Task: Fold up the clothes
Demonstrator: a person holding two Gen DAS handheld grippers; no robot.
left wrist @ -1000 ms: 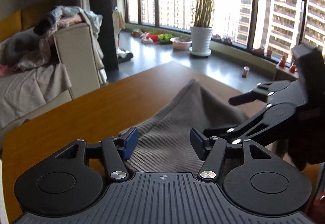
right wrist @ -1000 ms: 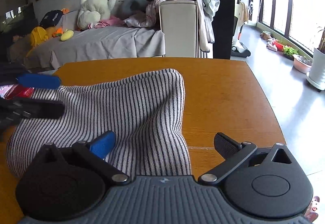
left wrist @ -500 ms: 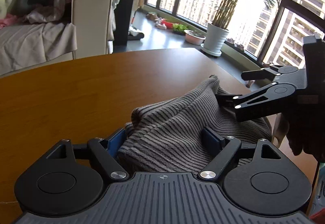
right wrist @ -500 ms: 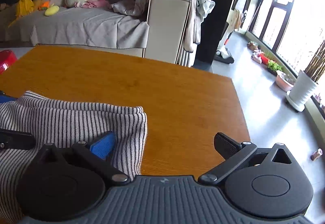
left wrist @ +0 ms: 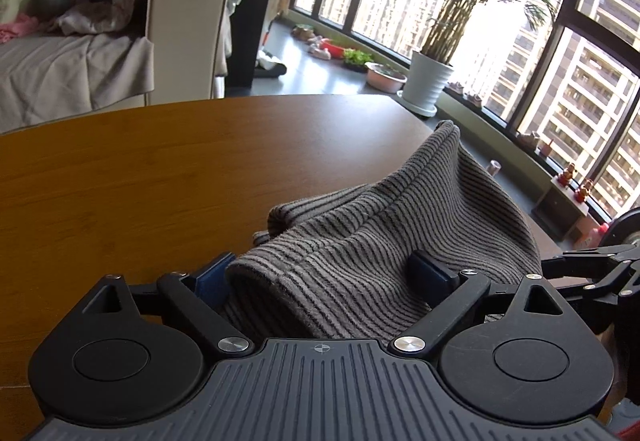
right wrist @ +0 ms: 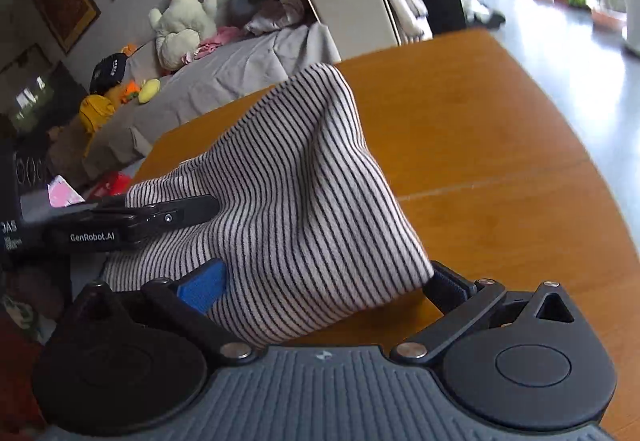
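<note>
A striped knit garment (left wrist: 384,241), white with thin dark stripes, lies bunched on the wooden table (left wrist: 120,177). It also shows in the right wrist view (right wrist: 288,209). My left gripper (left wrist: 320,277) is open, with a thick fold of the garment lying between its blue pads. My right gripper (right wrist: 324,287) is open wide, with the garment's near edge heaped between its fingers. The left gripper's fingers (right wrist: 160,217) show at the left of the right wrist view, against the cloth. The right gripper's fingers (left wrist: 584,265) show at the right edge of the left wrist view.
The table's far edge curves round (left wrist: 360,101). Beyond it stand a sofa (right wrist: 240,81) with clothes and soft toys, a potted plant (left wrist: 428,89) and large windows. A table seam (right wrist: 500,181) runs across the right part.
Both grippers have swung round and now sit with the garment bunched between their open fingers. The cloth has been pushed into a taller heap.
</note>
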